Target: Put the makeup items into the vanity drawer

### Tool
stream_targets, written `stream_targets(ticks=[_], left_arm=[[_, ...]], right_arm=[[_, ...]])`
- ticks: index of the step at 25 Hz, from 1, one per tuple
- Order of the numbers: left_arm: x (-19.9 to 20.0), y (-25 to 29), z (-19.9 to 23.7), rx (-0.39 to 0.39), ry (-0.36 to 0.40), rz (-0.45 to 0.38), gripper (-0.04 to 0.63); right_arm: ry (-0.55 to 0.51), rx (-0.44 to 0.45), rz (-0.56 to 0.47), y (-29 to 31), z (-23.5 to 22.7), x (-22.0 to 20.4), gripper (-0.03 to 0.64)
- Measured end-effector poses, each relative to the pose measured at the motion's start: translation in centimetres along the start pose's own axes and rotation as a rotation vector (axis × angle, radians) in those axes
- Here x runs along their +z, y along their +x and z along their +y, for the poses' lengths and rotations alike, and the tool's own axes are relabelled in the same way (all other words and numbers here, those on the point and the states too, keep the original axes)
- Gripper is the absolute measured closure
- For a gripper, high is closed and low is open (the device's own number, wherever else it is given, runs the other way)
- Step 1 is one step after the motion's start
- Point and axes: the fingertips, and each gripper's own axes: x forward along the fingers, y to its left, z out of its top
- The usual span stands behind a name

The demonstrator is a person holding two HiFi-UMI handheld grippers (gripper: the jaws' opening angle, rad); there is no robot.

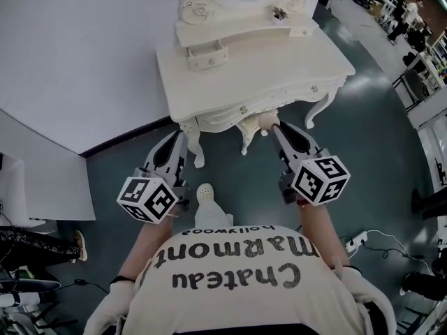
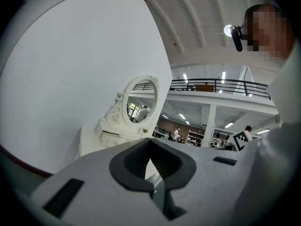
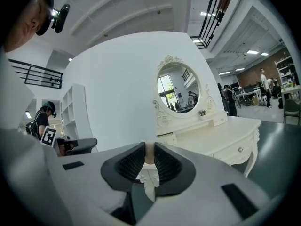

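Facing white vanity [image 1: 265, 68], right hand-held gripper [image 1: 274, 125] pinches beige item [image 1: 266, 121]

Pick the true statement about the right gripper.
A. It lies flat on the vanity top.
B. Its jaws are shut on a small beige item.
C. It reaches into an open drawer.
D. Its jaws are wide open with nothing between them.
B: the right gripper view shows the right gripper's dark pads pressed on either side of a small beige item, held in front of the vanity, not on it.

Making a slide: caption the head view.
Right tongs hold a beige makeup item before the white vanity; left tongs empty.
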Motion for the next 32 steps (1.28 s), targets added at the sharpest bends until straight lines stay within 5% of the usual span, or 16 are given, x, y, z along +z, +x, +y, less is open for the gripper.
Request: stream_targets(ticks=[23, 32], left_arm=[[10.7, 15.5, 16.0, -0.105, 0.013, -0.012, 0.588], [11.4, 17.5, 21.1, -0.091, -0.018, -0.008, 0.588]], right_arm=[[0.039, -0.053, -0.069, 21.3, -2.5, 7.5, 0.538], [0.039, -0.066, -0.022, 27.6, -3.1, 6.9, 0.538]])
